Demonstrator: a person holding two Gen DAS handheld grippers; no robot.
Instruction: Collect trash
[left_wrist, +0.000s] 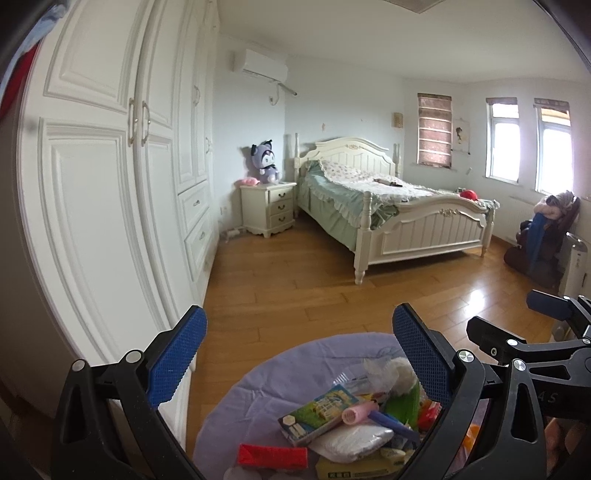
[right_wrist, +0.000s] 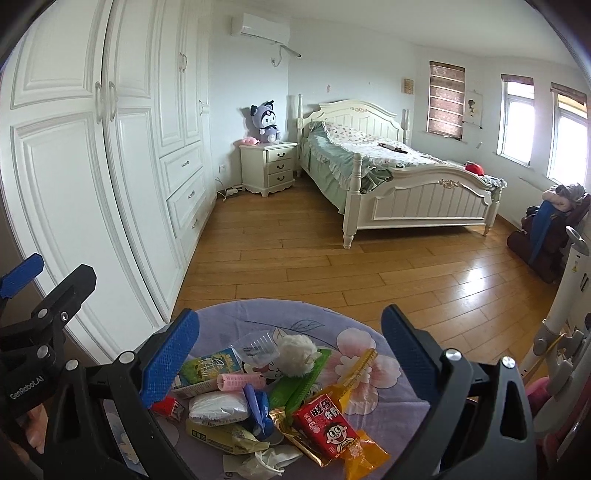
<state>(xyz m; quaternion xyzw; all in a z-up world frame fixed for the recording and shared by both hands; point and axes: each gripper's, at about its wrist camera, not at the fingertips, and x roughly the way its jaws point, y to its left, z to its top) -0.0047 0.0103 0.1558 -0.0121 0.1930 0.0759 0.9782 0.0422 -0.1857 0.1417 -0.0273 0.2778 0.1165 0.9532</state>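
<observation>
Left hand-held gripper (left_wrist: 299, 354): blue-padded fingers spread wide, nothing between them, hovering above the trash pile at the bottom centre of its frame. Right hand-held gripper (right_wrist: 290, 354): same, wide open and empty, over the pile at the bottom centre of its own frame. Each one shows in the other's view, at the lower right edge of the left view and the lower left edge of the right view.

Trash sits heaped on a round worktop under a lilac floral cloth (right_wrist: 369, 347), bottom centre in both views:
- red drink carton with a cartoon face (right_wrist: 327, 426), lower centre-right, lying on an orange-gold foil wrapper (right_wrist: 365, 456)
- green plastic wrapper (right_wrist: 299, 384), centre
- white fluffy ball (right_wrist: 297, 354), just above the green wrapper
- pink ribbed hair roller (right_wrist: 240, 380), touching a green-and-white carton (right_wrist: 207, 369)
- white folded pad (right_wrist: 218, 406), below the roller
- crumpled blue wrapper (right_wrist: 258, 406), beside the pad
- yellow packet (right_wrist: 218, 435), at the near edge

Beyond the worktop: wooden plank floor (right_wrist: 332, 258), white panelled wardrobe (right_wrist: 74, 166) on the left, cream bed (right_wrist: 424, 192) at upper right.
</observation>
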